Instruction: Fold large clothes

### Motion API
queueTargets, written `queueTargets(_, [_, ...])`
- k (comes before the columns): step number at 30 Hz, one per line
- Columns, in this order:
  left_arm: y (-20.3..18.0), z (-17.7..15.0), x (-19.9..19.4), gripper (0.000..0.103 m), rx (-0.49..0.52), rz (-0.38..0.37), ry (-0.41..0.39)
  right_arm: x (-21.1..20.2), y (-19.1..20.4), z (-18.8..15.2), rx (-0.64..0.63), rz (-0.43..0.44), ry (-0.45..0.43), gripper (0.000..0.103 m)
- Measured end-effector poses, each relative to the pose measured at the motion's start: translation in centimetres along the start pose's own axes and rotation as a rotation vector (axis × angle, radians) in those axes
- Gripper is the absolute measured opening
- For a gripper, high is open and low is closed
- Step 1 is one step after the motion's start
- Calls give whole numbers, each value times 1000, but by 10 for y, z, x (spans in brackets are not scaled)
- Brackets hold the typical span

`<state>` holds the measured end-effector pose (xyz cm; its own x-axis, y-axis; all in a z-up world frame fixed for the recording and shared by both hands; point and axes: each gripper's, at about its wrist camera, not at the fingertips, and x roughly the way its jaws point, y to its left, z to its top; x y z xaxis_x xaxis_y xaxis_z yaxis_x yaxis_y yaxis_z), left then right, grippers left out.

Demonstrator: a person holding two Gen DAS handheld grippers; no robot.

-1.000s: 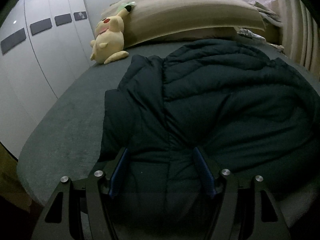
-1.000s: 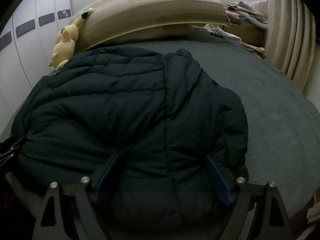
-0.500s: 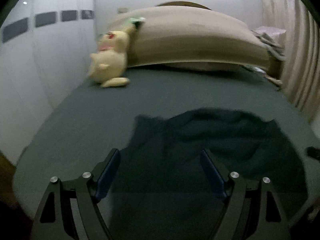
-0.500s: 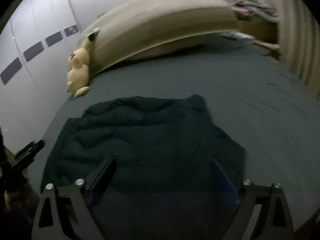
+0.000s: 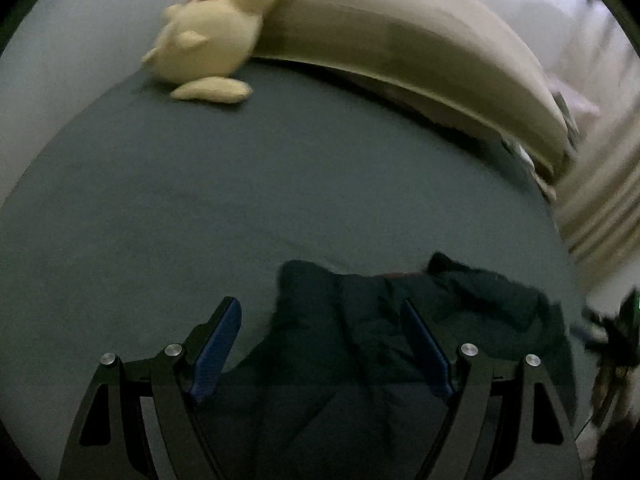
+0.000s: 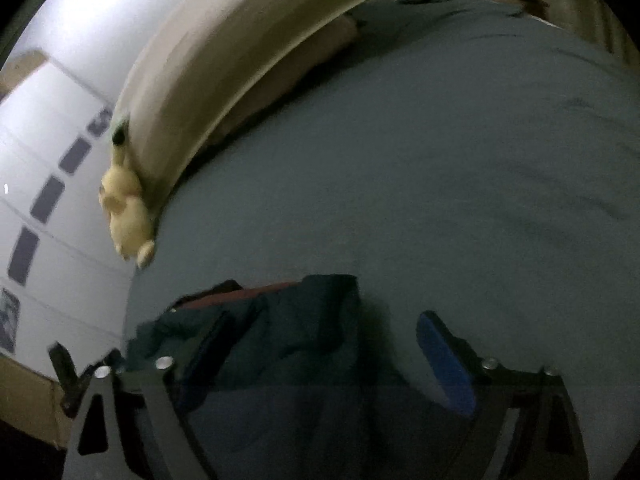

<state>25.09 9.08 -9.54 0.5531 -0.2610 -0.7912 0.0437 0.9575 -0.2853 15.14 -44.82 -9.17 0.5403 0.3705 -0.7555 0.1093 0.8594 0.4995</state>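
A dark puffer jacket (image 5: 400,320) lies bunched on the grey bed sheet (image 5: 200,200), a strip of reddish lining showing at its far edge. My left gripper (image 5: 318,308) hangs open above the jacket's left part, its blue pads (image 5: 218,340) clear of the cloth. In the right wrist view the jacket (image 6: 288,320) sits low and left. My right gripper (image 6: 325,320) hovers over its right edge with its jaws closing, and the pads (image 6: 444,360) press on nothing.
A yellow plush toy (image 5: 212,20) leans on a long beige pillow (image 5: 400,40) at the head of the bed. White wardrobe doors (image 6: 40,160) stand on the left and a curtain (image 5: 600,200) on the right. Bare sheet (image 6: 440,160) stretches beyond the jacket.
Both grippers have drawn away from the jacket, which filled the views before and now lies small at the bottom. Both views have tilted, and the bed's head looks nearer.
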Motion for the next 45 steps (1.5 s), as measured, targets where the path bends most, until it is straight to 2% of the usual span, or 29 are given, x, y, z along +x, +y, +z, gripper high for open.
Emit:
queueTargets(2, [-8, 2, 11, 80, 27, 27, 20, 20, 8, 4, -14, 2, 53, 67])
queueTargets(3, [-6, 4, 18, 69, 25, 37, 41, 31, 13, 4, -29, 0, 90, 47])
queueTargets(4, [-8, 6, 30, 23, 35, 76, 85, 39, 18, 3, -59, -26, 109, 16])
queueTargets(5, [-6, 5, 41, 16, 29, 113, 127, 41, 19, 3, -78, -41, 113, 12])
queueTargets(7, [5, 3, 48, 13, -6, 136, 132, 46, 13, 6, -68, -106, 92, 9])
queueTargets(9, [6, 0, 53, 13, -12, 147, 141, 53, 9, 4, -76, -170, 113, 9])
queueTargets(11, [2, 0, 48, 14, 15, 154, 119, 56, 23, -2, -145, -198, 129, 11])
queueTargets(12, [1, 1, 44, 15, 15, 155, 107, 51, 29, -3, -155, -207, 109, 13])
queueTargets(13, [2, 1, 37, 18, 0, 147, 91, 46, 31, -2, -145, -212, 89, 14])
queueTargets(14, [3, 1, 31, 27, -15, 144, 80, 36, 34, -1, -129, -221, 59, 18])
queueTargets(15, [5, 1, 22, 32, -32, 138, 61, 27, 39, -1, -129, -229, 27, 34])
queueTargets(16, [5, 1, 9, 46, -40, 146, 26, 16, 49, 0, -145, -246, -16, 70])
queueTargets(17, [4, -1, -5, 57, -39, 167, -18, 4, 61, -1, -169, -268, -65, 86])
queueTargets(18, [2, -4, -17, 61, -34, 181, -64, -8, 79, -4, -201, -274, -125, 93])
queueTargets(19, [0, -9, -33, 69, -24, 187, -112, -14, 93, -7, -232, -252, -150, 93])
queueTargets(21, [2, -22, -56, 71, -12, 189, -170, -11, 136, -19, -323, -172, -122, 93])
queueTargets(23, [5, -43, -78, 71, -30, 183, -205, 3, 172, -37, -413, -144, -100, 93])
queueTargets(25, [8, -63, -90, 71, -58, 172, -213, 38, 201, -52, -502, -189, -73, 91])
queueTargets(26, [11, -75, -96, 71, -76, 170, -213, 52, 203, -59, -507, -213, -47, 91])
queueTargets(28, [13, -90, -99, 71, -76, 166, -196, 120, 205, -66, -495, -320, 112, 90])
queueTargets(29, [15, -100, -103, 71, -77, 180, -194, 126, 203, -68, -485, -334, 107, 90])
queueTargets(33, [22, -121, -115, 71, -66, 208, -208, 95, 217, -72, -467, -339, 23, 90])
queueTargets(35, [22, -127, -118, 71, -63, 214, -222, 72, 228, -78, -444, -266, -23, 90])
queueTargets(36, [23, -127, -118, 71, -65, 217, -221, 69, 232, -86, -447, -247, -21, 90])
queueTargets(37, [24, -128, -120, 71, -73, 213, -220, 78, 238, -100, -493, -260, 19, 91])
queueTargets(39, [22, -131, -124, 71, -81, 193, -221, 110, 239, -119, -564, -324, 112, 91])
queueTargets(40, [20, -133, -126, 71, -76, 193, -217, 110, 235, -122, -550, -327, 105, 91])
queueTargets(43, [17, -143, -138, 72, -57, 202, -252, 80, 237, -133, -478, -240, 41, 91])
queueTargets(45, [15, -148, -141, 72, -47, 201, -250, 39, 226, -153, -451, -163, -17, 91])
